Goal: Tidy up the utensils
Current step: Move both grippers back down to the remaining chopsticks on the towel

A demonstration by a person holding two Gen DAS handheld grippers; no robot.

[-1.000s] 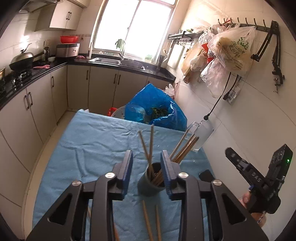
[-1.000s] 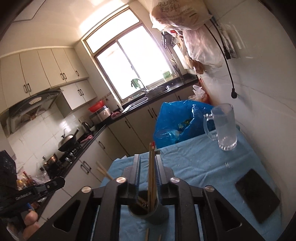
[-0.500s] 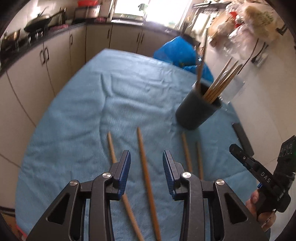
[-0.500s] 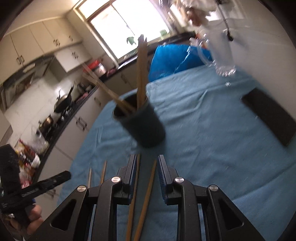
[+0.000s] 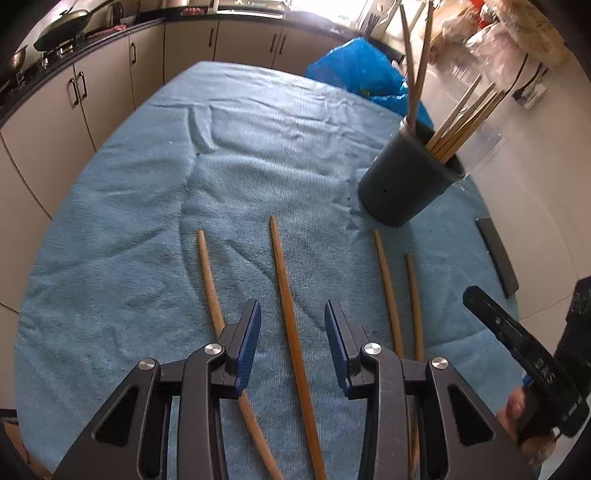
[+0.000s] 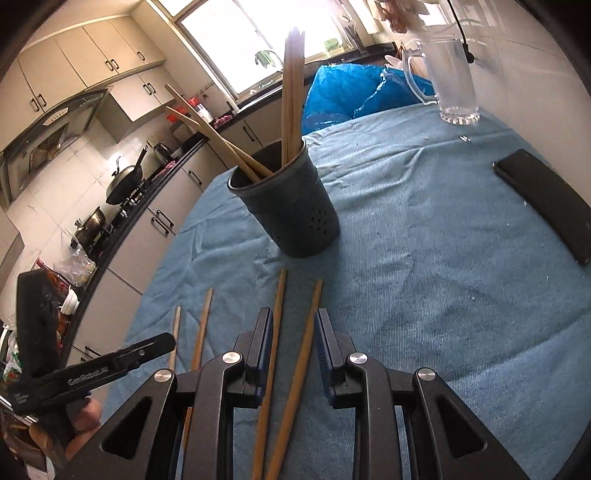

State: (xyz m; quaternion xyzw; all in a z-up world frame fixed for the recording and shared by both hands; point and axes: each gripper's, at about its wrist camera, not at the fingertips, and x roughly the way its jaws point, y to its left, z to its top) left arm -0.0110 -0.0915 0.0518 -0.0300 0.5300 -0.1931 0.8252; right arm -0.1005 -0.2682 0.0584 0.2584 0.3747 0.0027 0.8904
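A dark holder (image 5: 408, 184) with several wooden chopsticks stands on the blue towel (image 5: 236, 155); it also shows in the right wrist view (image 6: 288, 206). Several loose chopsticks lie flat in front of it. My left gripper (image 5: 291, 325) is open, its jaws straddling one loose chopstick (image 5: 286, 291) with another (image 5: 208, 273) just left. My right gripper (image 6: 293, 332) is open, its jaws straddling two loose chopsticks (image 6: 308, 328) side by side. Each gripper shows at the edge of the other's view: the right one (image 5: 517, 343) and the left one (image 6: 92, 373).
A black phone (image 6: 546, 199) lies on the towel at the right. A glass mug (image 6: 450, 85) stands at the far right by the wall. A blue plastic bag (image 6: 347, 92) sits past the table's far end. Kitchen cabinets and stove (image 5: 55, 33) run along the left.
Both grippers pulled back from the holder and dropped low over the towel. The loose chopsticks now lie between the jaws. A second ago the right gripper held chopsticks over the holder; they are let go.
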